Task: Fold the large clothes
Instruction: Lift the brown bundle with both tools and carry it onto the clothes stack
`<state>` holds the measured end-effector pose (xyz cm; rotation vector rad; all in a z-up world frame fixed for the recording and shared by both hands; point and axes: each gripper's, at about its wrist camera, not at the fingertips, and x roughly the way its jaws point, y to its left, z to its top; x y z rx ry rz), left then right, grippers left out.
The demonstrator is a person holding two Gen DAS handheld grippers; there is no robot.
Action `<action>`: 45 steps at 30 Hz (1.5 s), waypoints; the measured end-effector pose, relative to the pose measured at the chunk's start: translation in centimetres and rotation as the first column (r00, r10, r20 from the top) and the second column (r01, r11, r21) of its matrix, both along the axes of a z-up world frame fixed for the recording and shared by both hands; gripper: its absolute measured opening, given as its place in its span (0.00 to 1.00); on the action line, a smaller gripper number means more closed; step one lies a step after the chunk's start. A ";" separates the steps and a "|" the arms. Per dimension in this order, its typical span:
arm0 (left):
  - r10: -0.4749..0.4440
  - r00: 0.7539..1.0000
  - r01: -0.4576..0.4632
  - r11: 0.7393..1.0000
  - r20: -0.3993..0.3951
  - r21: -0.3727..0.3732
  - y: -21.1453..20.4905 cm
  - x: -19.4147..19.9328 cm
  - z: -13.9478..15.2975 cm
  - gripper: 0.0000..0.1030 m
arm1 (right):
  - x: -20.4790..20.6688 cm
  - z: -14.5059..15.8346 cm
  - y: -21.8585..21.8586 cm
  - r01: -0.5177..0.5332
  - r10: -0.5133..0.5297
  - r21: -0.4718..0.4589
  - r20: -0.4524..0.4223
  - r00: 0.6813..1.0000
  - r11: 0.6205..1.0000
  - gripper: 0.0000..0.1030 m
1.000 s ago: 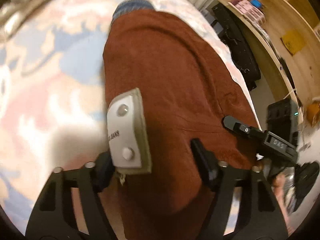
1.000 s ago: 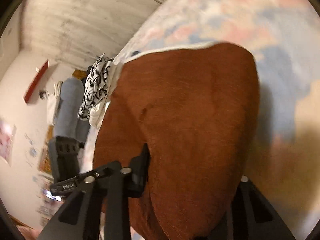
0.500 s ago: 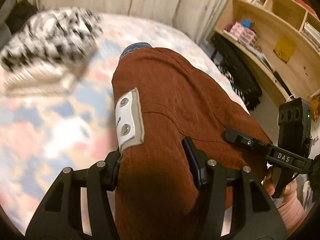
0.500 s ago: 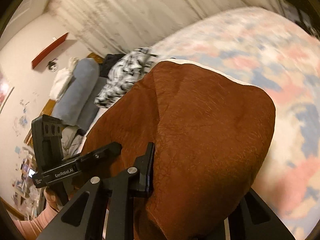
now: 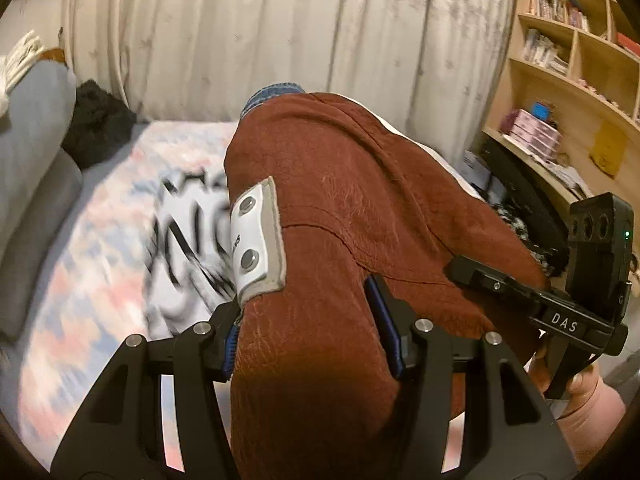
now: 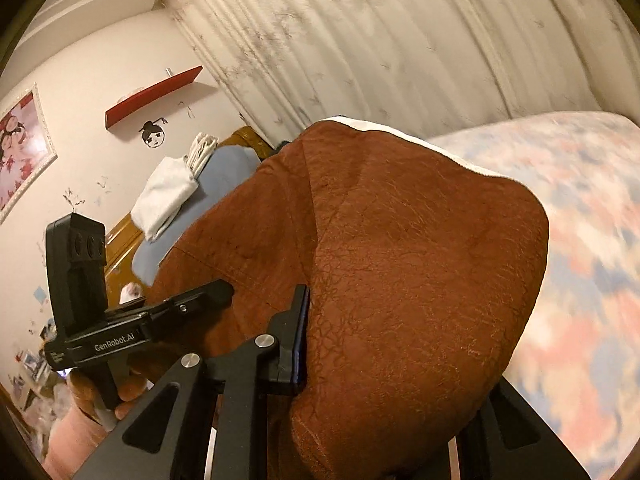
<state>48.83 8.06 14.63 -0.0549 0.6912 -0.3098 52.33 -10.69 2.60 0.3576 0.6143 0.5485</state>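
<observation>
- Left wrist view: the left gripper (image 5: 312,332) is clamped on the waistband end of the rust-brown trousers (image 5: 352,208), right beside the white snap tab (image 5: 254,236). Its jaws have just been closing, with a thick bunch of cloth between them.
- Right wrist view: the right gripper (image 6: 384,352) is clenched on another part of the same trousers (image 6: 420,272). One finger presses the cloth; the other is buried under it.
- Trousers hang lifted between the two grippers, above the patterned bed (image 6: 580,240), with the far end draping forward and a blue hem (image 5: 274,92) peeking out.
- Risk: the left grip holds a fat fold, so heavy cloth could slide out if the lift is jerky.
- Risk: the trailing end could land creased or doubled, spoiling the fold.
- Risk: the zebra-print garment (image 5: 188,236) lies on the bed below; setting the trousers down there would tangle the two.
</observation>
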 end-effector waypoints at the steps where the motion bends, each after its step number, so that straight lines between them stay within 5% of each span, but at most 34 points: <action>1: 0.008 1.000 -0.008 1.000 0.001 0.002 1.1 2.2 0.0 0.51 | 1.6 0.1 0.9 0.003 -0.003 -0.003 0.007 1.000 1.000 0.21; 5: 0.040 0.999 -0.040 0.999 -0.004 0.012 5.5 8.8 -2.6 0.51 | 10.6 -2.2 5.8 0.013 -0.013 0.003 0.010 1.000 1.000 0.21; 9: 0.092 0.989 -0.089 0.995 -0.113 0.035 8.6 15.5 -9.3 0.52 | 18.2 -7.6 10.0 0.017 -0.015 0.016 -0.083 0.996 1.000 0.21; 11: 0.117 0.981 -0.110 0.992 -0.152 0.059 9.6 17.1 -12.3 0.59 | 21.1 -11.4 11.3 0.025 -0.022 0.017 -0.165 0.986 1.000 0.22; 14: 0.109 0.986 -0.108 0.994 -0.126 0.014 11.0 17.6 -13.8 0.63 | 23.2 -14.3 12.9 0.046 -0.046 -0.004 -0.162 0.986 0.999 0.33; 18: 0.106 0.989 -0.104 0.994 -0.107 0.026 11.9 17.0 -13.3 0.63 | 23.2 -14.3 12.5 0.045 -0.049 -0.028 -0.195 0.980 0.999 0.59; 23: 0.180 0.983 -0.178 0.983 -0.048 0.039 15.3 12.4 -11.4 0.63 | 21.0 -11.5 10.6 0.004 -0.025 -0.082 -0.251 0.968 0.997 0.61; 27: 0.214 0.977 -0.215 0.975 0.020 0.050 17.1 9.7 -8.9 0.55 | 17.3 -8.5 8.4 0.053 -0.077 -0.140 -0.165 0.983 0.989 0.61; 31: 0.182 0.982 -0.185 0.979 0.042 0.082 15.3 8.3 -7.3 0.32 | 15.5 -6.2 7.6 0.142 -0.158 -0.226 -0.051 0.986 0.964 0.61; 35: 0.131 0.989 -0.142 0.975 0.075 0.169 11.5 9.1 -7.6 0.30 | 14.4 -5.3 9.6 0.272 -0.256 -0.289 0.092 0.962 0.918 0.61; 38: 0.132 0.990 -0.138 0.963 0.043 0.229 9.2 10.7 -9.2 0.30 | 15.2 -6.6 11.8 0.192 -0.182 -0.285 0.060 0.981 0.939 0.61; 41: 0.210 0.978 -0.204 0.922 0.018 0.330 8.5 12.4 -11.6 0.29 | 18.6 -9.5 15.5 0.150 -0.170 -0.319 -0.036 0.985 0.936 0.60; 45: 0.243 0.970 -0.234 0.910 0.018 0.343 8.9 13.5 -12.8 0.29 | 23.5 -13.5 19.0 0.139 -0.185 -0.315 -0.121 0.975 0.939 0.59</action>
